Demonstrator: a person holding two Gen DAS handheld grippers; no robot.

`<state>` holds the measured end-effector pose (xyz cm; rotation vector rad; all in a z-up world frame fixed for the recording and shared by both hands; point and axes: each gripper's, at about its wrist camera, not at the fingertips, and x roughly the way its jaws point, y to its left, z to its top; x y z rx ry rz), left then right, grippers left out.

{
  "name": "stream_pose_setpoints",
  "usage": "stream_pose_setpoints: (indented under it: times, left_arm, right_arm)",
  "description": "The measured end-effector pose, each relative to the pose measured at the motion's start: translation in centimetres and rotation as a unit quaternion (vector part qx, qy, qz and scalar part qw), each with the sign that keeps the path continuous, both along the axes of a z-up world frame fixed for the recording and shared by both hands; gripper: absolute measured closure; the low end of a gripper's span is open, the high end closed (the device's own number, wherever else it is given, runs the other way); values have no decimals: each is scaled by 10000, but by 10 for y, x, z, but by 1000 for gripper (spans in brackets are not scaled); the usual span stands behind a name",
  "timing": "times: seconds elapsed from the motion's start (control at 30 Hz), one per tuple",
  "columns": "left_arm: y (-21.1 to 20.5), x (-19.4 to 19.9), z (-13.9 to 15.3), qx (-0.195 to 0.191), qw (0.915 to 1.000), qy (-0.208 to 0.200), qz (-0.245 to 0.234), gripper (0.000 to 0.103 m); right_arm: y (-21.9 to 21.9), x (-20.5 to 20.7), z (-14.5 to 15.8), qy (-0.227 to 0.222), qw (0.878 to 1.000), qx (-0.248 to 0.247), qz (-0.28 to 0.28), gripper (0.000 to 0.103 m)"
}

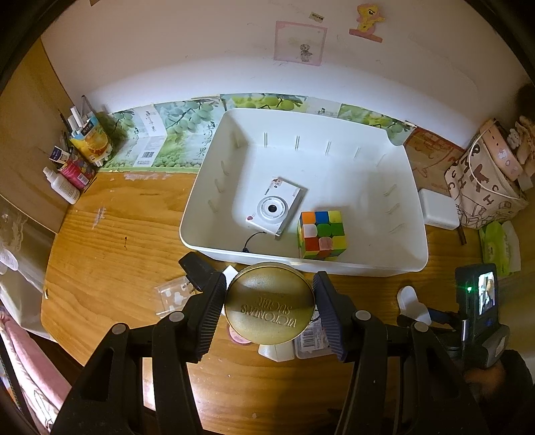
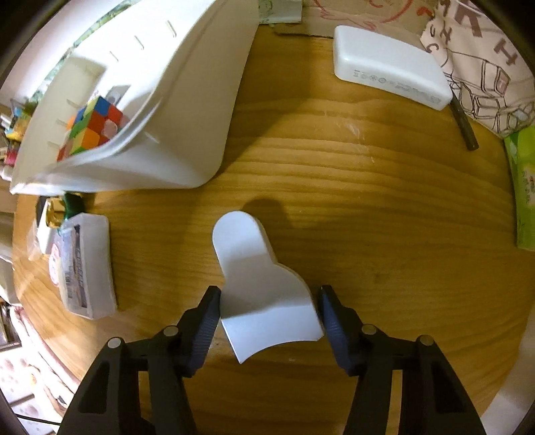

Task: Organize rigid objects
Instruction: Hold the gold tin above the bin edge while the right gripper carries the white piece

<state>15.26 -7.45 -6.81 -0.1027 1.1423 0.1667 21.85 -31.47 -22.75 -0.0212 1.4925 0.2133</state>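
where the wall [image 1: 167, 50] stands white, a wooden table [image 1: 117, 241] spreads below.

Warm-lit wooden desk [image 1: 133, 234] against a white wall [image 1: 167, 50] with cartoon stickers [image 1: 366, 18].

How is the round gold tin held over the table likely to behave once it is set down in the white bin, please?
The gold tin looks rigid, so the left hand-held gripper probably won't dent it. Its smooth, shiny rim may slip between the pads. Set flat in the white bin it should stay; on edge it would likely roll.
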Motion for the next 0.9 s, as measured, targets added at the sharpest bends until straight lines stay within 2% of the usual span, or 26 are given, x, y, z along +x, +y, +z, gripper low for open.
stream_pose_setpoints:
  times: [0.5,0.9]
  left_arm:
    - [1,-5,2,-27,10000,32,-10,45]
    - [-3,14,8,-32,9984,68,-568,45]
  right_arm:
    - [-22,-11,5,84,9995,257,-159,44]
    - [-45,-29,53,-297,9973,172,-648,44]
